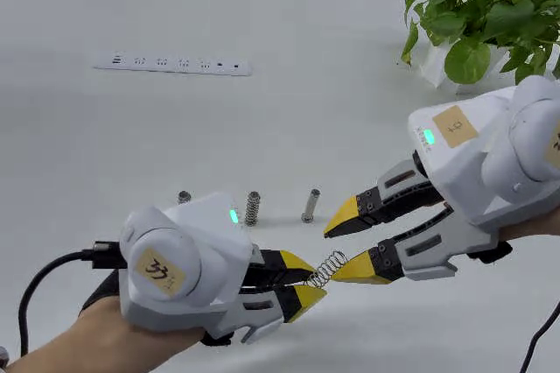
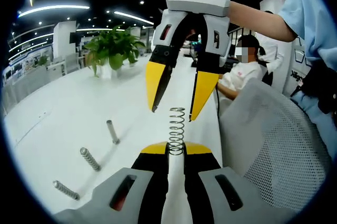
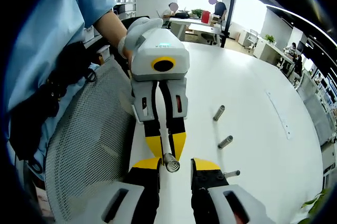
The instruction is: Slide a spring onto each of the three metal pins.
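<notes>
A small steel spring [image 1: 326,269] sticks out from my left gripper [image 1: 313,281], which is shut on its near end. My right gripper [image 1: 335,253] is open, and its yellow fingertips stand on either side of the spring's free end without closing on it. In the left gripper view the spring [image 2: 176,126] rises from my left gripper [image 2: 176,149] up between the right gripper's [image 2: 174,111] fingers. Three pins stand in a row on the white table: the left pin [image 1: 184,198] and the middle pin [image 1: 253,207] carry springs, the right pin [image 1: 311,205] is bare.
A white power strip [image 1: 173,64] lies far back on the table [image 1: 289,119]. A potted plant [image 1: 481,14] stands at the back right. A black cable [image 1: 44,281] trails from the left gripper. A mesh chair [image 2: 279,145] stands beside the table edge.
</notes>
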A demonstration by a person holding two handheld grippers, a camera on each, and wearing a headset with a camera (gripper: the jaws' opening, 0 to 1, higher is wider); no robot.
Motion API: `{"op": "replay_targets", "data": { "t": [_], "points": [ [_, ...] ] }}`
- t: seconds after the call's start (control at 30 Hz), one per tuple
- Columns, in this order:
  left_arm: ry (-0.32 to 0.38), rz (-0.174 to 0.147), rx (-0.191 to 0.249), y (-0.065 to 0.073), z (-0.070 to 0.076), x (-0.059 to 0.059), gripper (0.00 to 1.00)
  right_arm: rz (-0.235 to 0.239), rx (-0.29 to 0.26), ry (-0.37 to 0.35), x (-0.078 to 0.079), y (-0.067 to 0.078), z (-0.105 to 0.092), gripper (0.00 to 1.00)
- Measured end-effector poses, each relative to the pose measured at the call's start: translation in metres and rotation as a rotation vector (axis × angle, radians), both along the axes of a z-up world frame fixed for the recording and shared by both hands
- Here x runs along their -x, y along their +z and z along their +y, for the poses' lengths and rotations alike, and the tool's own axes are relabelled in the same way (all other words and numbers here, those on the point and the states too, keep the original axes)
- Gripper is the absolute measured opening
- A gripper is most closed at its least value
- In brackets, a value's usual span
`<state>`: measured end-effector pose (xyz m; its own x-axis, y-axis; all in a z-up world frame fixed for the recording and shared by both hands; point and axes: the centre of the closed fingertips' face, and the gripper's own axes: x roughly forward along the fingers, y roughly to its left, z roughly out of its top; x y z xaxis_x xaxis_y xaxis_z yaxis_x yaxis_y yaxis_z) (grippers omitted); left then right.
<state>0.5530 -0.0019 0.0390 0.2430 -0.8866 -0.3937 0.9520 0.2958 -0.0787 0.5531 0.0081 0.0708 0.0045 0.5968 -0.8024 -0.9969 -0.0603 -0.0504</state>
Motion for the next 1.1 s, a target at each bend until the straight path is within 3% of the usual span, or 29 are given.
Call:
{"op": "replay_targets", "data": {
  "t": [0.1, 0.27, 1.1],
  "points": [
    [0.0, -0.001, 0.007, 0.001, -0.003, 0.0, 0.06, 0.024, 0.054, 0.029, 0.004, -0.005, -0.005, 0.19],
    [-0.001, -0.006, 0.026, 0.006, -0.007, 0.0, 0.06, 0.056, 0.086, 0.048, 0.006, -0.011, -0.005, 0.14],
    [-0.005, -0.014, 0.051, 0.009, -0.011, -0.001, 0.06, 0.101, 0.12, 0.078, 0.01, -0.016, -0.003, 0.08]
  ]
}}
